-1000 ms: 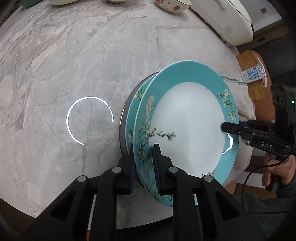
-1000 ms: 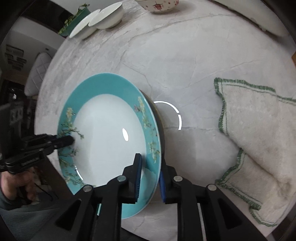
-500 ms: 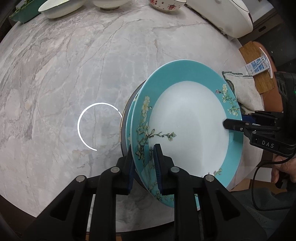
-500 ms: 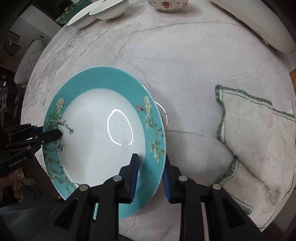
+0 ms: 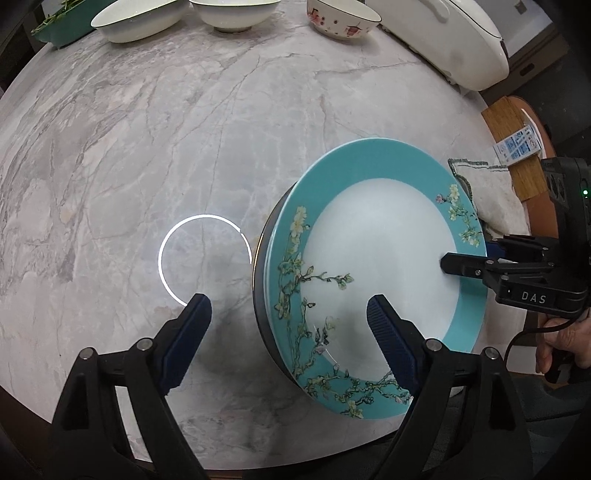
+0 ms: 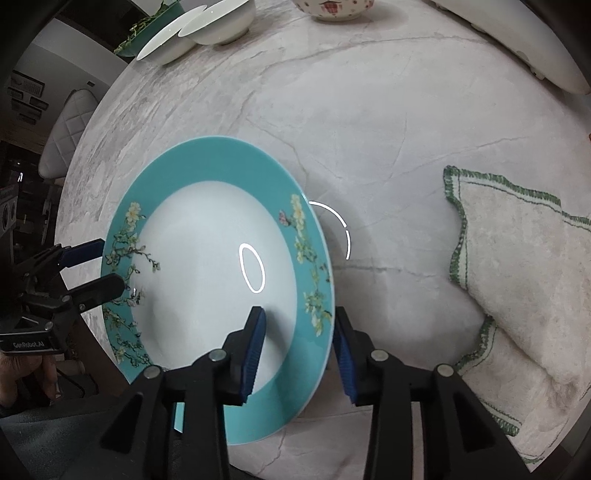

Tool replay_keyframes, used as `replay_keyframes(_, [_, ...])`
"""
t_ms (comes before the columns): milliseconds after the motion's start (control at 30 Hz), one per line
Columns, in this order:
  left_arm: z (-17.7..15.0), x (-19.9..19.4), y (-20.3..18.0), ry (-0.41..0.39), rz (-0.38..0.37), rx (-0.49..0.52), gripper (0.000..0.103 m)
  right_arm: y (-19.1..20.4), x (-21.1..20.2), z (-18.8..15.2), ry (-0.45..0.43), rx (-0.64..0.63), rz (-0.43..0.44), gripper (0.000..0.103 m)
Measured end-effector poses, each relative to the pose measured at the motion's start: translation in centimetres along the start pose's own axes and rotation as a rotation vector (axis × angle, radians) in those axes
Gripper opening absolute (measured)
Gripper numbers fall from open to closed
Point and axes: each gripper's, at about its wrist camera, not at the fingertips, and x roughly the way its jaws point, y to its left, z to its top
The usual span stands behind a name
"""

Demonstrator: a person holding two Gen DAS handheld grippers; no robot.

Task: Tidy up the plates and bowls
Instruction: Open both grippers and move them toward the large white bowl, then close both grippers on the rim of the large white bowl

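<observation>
Left gripper (image 5: 284,314) fingers apart; right gripper (image 6: 299,350) fingers apart astride teal plate (image 6: 207,229); only left view shows plates stacked beneath.

1. Teal-rimmed plate (image 5: 384,258) (image 6: 207,266) with a white centre and blossom-branch pattern on the rim; lying topmost on a stack near the table's front edge, a dark rim beneath showing at its left side.
2. Two plain white bowls (image 5: 232,14) (image 6: 218,22) at the far edge, side by side, the left one tilted.
3. Bowl with red flower print (image 5: 341,24) (image 6: 332,9) upright at the far edge, right of the white pair.
</observation>
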Motion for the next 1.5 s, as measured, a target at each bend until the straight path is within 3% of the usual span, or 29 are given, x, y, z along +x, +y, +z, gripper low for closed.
replay_keyframes(33, [0.0, -0.2, 0.0, -0.008, -0.003, 0.001, 0.086, -0.1, 0.0, 0.0, 0.002, 0.003, 0.008, 0.049])
replay_keyframes(67, [-0.1, -0.3, 0.0, -0.013, -0.005, 0.002, 0.086, -0.1, 0.0, 0.0, 0.005, 0.004, 0.011, 0.064])
replay_keyframes(133, [-0.2, -0.8, 0.2, -0.025, -0.003, -0.002, 0.086, -0.1, 0.1, 0.1, 0.002, 0.0, -0.002, 0.076])
replay_keyframes(300, [0.1, -3.0, 2.6, -0.072, -0.035, -0.085, 0.086, -1.0, -1.8, 0.8, -0.066, 0.021, 0.022, 0.077])
replay_keyframes(433, [1.9, -6.9, 7.4, -0.151, -0.05, -0.196, 0.086, -3.0, -6.1, 3.0, -0.194, 0.074, 0.058, 0.077])
replay_keyframes(567, [5.8, -10.6, 13.1, -0.228, -0.025, -0.242, 0.086, -1.8, -11.1, 7.9, -0.33, 0.065, 0.16, 0.077])
replay_keyframes(733, [13.2, -13.7, 21.3, -0.311, -0.023, -0.304, 0.086, 4.9, -14.6, 16.9, -0.421, -0.04, 0.284, 0.077])
replay_keyframes(833, [18.0, -13.1, 24.5, -0.291, 0.003, -0.29, 0.086, 8.8, -13.7, 24.2, -0.372, -0.043, 0.294, 0.077])
replay_keyframes(967, [23.3, -11.0, 26.4, -0.267, -0.02, -0.209, 0.086, 13.5, -10.8, 33.4, -0.296, -0.077, 0.278, 0.076])
replay_keyframes(1067, [26.7, -9.0, 27.9, -0.237, -0.091, -0.135, 0.085, 16.0, -7.5, 38.4, -0.174, -0.112, 0.279, 0.074])
replay_keyframes(1267, [31.3, -6.3, 32.0, -0.202, -0.15, -0.117, 0.083, 15.8, -2.6, 43.8, -0.015, -0.148, 0.292, 0.072])
replay_keyframes(1500, [32.0, -2.3, 33.4, -0.119, -0.275, -0.143, 0.065, 12.8, 2.0, 46.9, 0.133, -0.118, 0.3, 0.066])
